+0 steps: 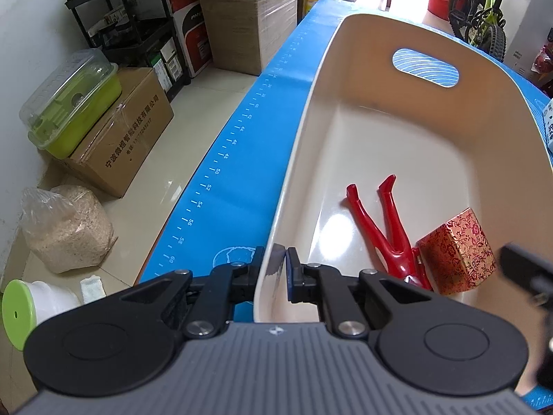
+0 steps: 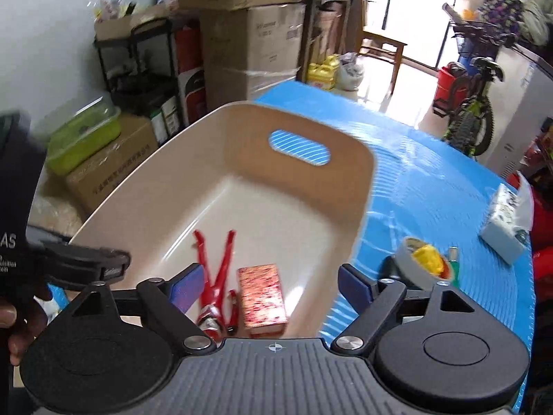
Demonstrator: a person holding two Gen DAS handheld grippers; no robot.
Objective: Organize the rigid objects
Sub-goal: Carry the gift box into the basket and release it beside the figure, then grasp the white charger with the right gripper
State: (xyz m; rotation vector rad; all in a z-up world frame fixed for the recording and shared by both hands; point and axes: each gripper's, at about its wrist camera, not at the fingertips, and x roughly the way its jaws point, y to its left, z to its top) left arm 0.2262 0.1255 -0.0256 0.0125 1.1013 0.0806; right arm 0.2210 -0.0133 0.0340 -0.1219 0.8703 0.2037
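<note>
Your left hand-held gripper [image 1: 280,266] is clamped on the near rim of the cream plastic basin [image 1: 446,53], one finger outside the wall and one inside, so keep that pinch steady; it is what stops the basin sliding on the blue ruled mat [image 1: 221,159] that covers the bench. Your right hand-held gripper [image 2: 269,285] hangs above the basin's near end with its fingers spread wide and nothing between them.

Two things already lie in the basin at its near end: a red toy figure [image 2: 216,276] with its legs pointing toward the basin's far handle slot, and a red-and-gold patterned box [image 2: 262,292] just beside it on the right.

What is left to sort sits outside the basin, to its right: a grey tape roll [image 2: 409,263] with something yellow in its core, a small green item just beyond it, and a white printed box [image 2: 503,224] further out on the mat.

I'd judge the tape roll the natural next pick. Swing the right gripper over the basin's right wall, keep the fingers wide, and close across the roll's flat faces, not its curved edge, which would likely slip. Lift clear of the wall before crossing back, and set it in the bare far half of the basin
</note>
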